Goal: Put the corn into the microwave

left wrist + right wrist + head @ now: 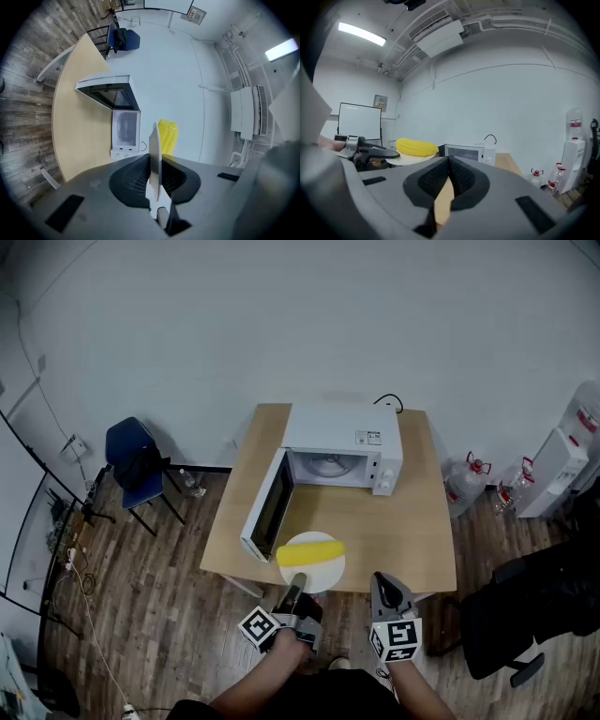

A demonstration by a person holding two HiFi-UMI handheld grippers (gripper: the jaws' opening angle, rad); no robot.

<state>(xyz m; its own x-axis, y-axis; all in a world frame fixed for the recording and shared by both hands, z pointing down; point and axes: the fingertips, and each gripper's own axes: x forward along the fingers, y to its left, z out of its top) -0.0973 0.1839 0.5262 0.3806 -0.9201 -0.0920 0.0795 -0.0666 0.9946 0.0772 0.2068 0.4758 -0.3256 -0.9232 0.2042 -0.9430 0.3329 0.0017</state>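
Observation:
A yellow corn cob (310, 552) lies on a white plate (314, 576) that hangs over the near edge of the wooden table (403, 531). My left gripper (292, 592) is shut on the plate's near rim. In the left gripper view the plate (153, 154) shows edge-on between the pads, with the corn (167, 136) beyond. The white microwave (342, 442) stands at the back of the table, its door (267, 507) swung open to the left. My right gripper (382, 583) is shut and empty, right of the plate. The right gripper view shows the corn (416, 146) and the microwave (468, 152) ahead.
A blue chair (136, 465) stands left of the table. Water bottles (466, 482) and a white dispenser (562, 465) sit at the right wall. A black office chair (534, 615) is near my right side. A black cable (389, 401) runs behind the microwave.

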